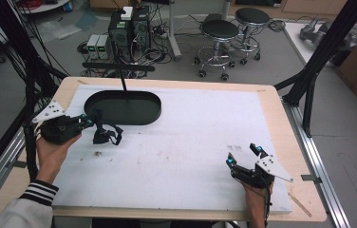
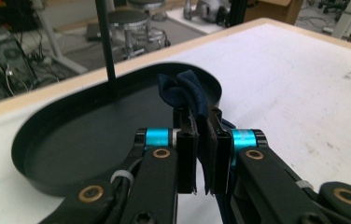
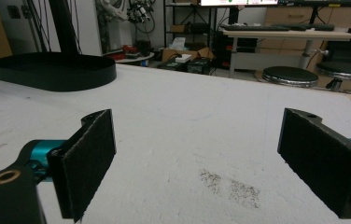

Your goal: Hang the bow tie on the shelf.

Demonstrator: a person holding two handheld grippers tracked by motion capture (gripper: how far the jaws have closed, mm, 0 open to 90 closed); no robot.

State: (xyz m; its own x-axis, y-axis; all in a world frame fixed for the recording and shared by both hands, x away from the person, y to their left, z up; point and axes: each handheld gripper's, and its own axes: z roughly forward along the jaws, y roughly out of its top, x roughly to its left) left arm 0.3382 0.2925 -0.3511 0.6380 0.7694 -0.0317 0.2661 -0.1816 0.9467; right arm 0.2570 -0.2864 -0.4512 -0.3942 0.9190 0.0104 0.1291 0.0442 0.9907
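Observation:
A dark blue cloth [image 2: 188, 93] is pinched between the jaws of my left gripper [image 2: 202, 154], which is shut on it. In the high view the left gripper [image 1: 87, 121] holds the dark cloth [image 1: 104, 133] just off the near left rim of a black oval tray [image 1: 122, 108]; part of the cloth hangs down to the white mat. The tray [image 2: 99, 126] looks bare inside. My right gripper [image 1: 244, 156] rests low over the mat at the front right, jaws wide open with nothing between its pads [image 3: 89, 161].
A thin black post [image 1: 122, 78] rises behind the tray. The white mat [image 1: 191, 137] covers a wooden table; a dark smudge [image 3: 232, 186] marks it near the right gripper. Stools [image 1: 219, 33], computers and cables stand on the floor beyond.

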